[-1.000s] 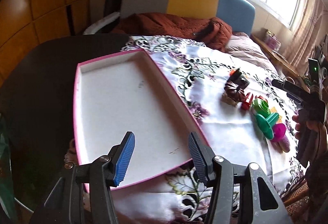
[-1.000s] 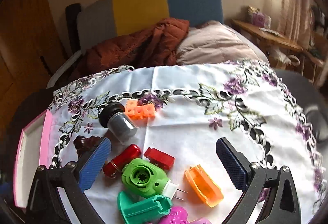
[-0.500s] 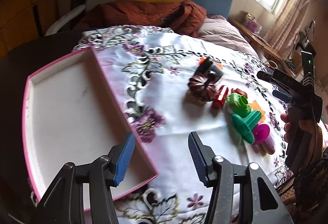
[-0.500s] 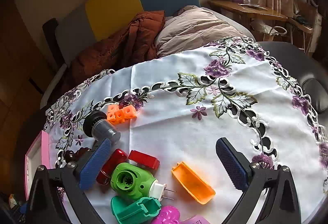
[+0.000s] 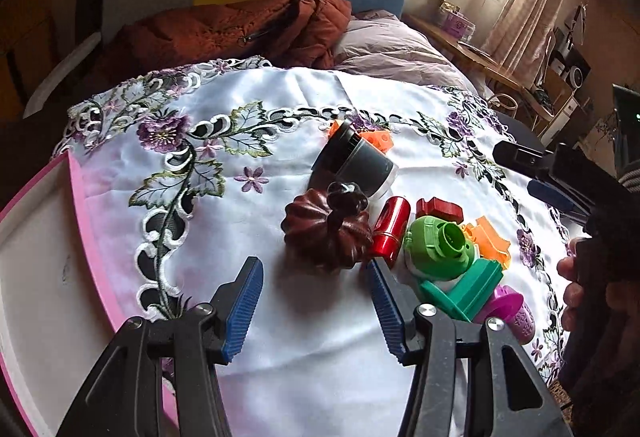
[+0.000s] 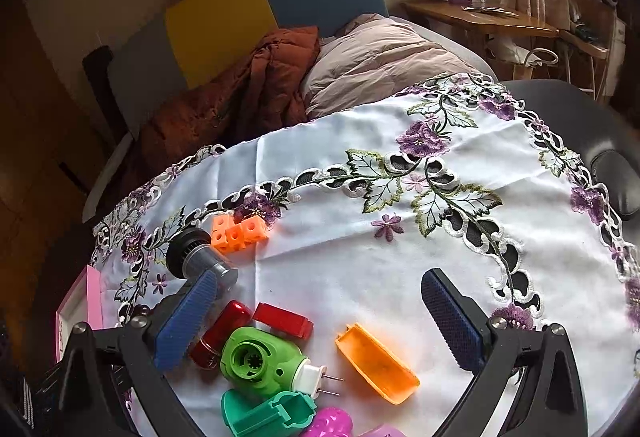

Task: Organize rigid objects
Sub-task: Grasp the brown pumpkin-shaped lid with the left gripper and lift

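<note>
Pumpkin-shaped brown mould (image 5: 326, 233) sits just ahead of my left gripper (image 5: 316, 279), slightly toward its right finger, touching the red capsule (image 5: 391, 227). My jaws are spread and empty. I should centre on it, descend, and close across its ribs without nudging neighbours. My right gripper (image 6: 320, 311) hovers spread, empty. The pink tray (image 5: 86, 213) waits left.

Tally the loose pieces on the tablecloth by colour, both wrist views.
Orange: 2, block strip and open shell
Red: 2, cylinder and small block
Green: 2, plug gadget and teal clip
Pink/purple: 2, pink cap and purple piece
Brown: 1, pumpkin
Grey/black: 1, jar
Total: 10
</note>
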`<state>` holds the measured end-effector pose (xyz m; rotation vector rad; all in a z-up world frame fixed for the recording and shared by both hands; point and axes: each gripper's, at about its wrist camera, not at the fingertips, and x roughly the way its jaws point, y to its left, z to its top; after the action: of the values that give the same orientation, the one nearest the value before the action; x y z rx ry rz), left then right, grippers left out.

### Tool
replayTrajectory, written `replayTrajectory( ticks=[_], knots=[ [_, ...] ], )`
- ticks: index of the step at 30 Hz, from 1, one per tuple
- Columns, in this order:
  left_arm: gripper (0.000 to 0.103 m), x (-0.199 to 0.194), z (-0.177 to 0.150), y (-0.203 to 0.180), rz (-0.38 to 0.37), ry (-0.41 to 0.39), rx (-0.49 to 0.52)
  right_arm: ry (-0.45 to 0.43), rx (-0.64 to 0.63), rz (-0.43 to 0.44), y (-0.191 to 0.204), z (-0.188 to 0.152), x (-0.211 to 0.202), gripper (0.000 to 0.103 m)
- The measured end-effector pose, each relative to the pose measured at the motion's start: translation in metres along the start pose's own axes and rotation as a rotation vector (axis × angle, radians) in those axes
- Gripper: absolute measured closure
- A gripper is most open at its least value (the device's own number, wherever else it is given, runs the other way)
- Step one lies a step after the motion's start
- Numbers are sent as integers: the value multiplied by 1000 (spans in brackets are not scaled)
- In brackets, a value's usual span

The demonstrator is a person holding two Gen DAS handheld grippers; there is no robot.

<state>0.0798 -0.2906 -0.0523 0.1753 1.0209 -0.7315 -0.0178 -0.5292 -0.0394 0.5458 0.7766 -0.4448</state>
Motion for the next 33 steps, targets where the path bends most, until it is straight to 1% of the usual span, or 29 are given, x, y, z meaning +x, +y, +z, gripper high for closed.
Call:
replayTrajectory(
  ticks=[2,5,11,12,13,14,15,17,20,22,25,28,33],
  knots=[
    [48,8,6,-2,-2,10,-11,0,3,1,0,0,0,0],
    [48,18,14,-10,1,22,2,3,8,4,-1,0,1,0],
    [48,32,30,-21,55,-28,22,10,17,6,-2,1,4,0],
    [55,37,32,-22,73,-31,29,12,17,4,-2,1,5,0],
    [70,41,33,-22,94,-33,38,13,15,2,-2,1,5,0],
    [75,41,34,-21,99,-50,46,14,12,-2,-3,1,6,0],
    [79,39,34,-18,75,-58,40,17,7,-6,-3,1,6,0],
    [79,34,31,-13,49,-64,18,16,-1,-6,-1,0,7,0],
    [79,24,20,-5,42,-71,18,19,-40,-15,5,-1,8,0],
    [79,16,10,0,50,-74,22,25,-72,-17,11,-4,10,0],
    [79,3,-3,6,38,-73,7,34,-131,-25,21,-9,13,1],
    [79,-8,-14,12,46,-73,1,54,-184,-16,32,-15,18,2],
    [79,-30,-29,18,47,-97,9,60,-279,-16,51,-25,22,3]
  ],
)
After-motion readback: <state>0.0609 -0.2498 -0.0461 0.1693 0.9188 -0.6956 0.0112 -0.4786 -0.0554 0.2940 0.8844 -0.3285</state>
